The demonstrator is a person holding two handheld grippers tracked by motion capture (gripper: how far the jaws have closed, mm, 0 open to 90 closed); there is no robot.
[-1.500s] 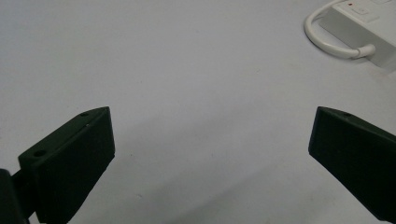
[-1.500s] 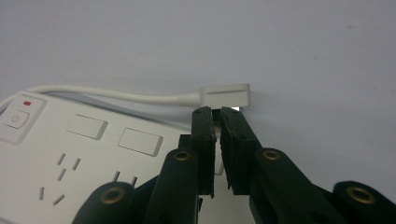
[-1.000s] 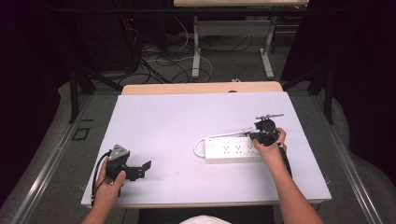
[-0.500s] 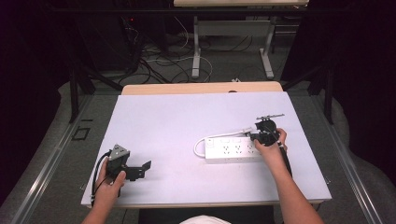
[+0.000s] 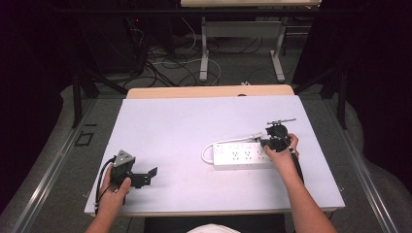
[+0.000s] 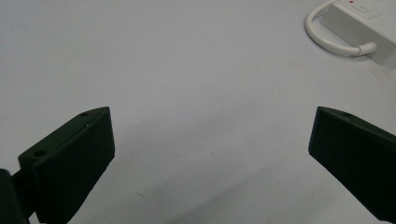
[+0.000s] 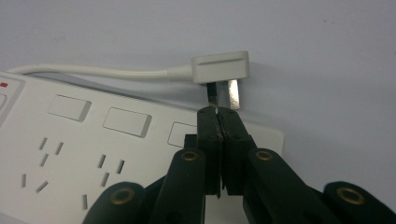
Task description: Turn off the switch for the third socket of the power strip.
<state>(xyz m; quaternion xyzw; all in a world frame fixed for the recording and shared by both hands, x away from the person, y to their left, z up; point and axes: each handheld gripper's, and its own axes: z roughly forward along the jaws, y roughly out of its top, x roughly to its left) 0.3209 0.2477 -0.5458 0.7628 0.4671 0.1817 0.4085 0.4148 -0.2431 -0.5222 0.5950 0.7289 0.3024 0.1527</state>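
— Jaws first: how does the right gripper [image 7: 218, 112] stand?
— Pressed together, tips just under the two metal prongs of the white plug [image 7: 221, 67]. They meet at the foot of one prong; I cannot tell whether it is pinched between them.
— And the plug?
— It hangs above the far edge of the white power strip [image 7: 84, 154], its cord [image 7: 93, 71] running off behind the strip.
— How many sockets?
— In the high view the power strip [image 5: 243, 155] shows three groups, but the right end sits under the right hand [image 5: 281, 154]. In the right gripper view three square buttons show, the third partly hidden by the jaws.
— The left gripper [image 6: 210, 140]?
— Jaws wide apart over bare tabletop [image 6: 187, 60], nothing between them. One end of the strip and a loop of cord are cut off at that view's top corner.
— Where is it on the tabletop [image 5: 194, 121]?
— Near the front left edge, held by the left hand [image 5: 114, 194], well apart from the strip.
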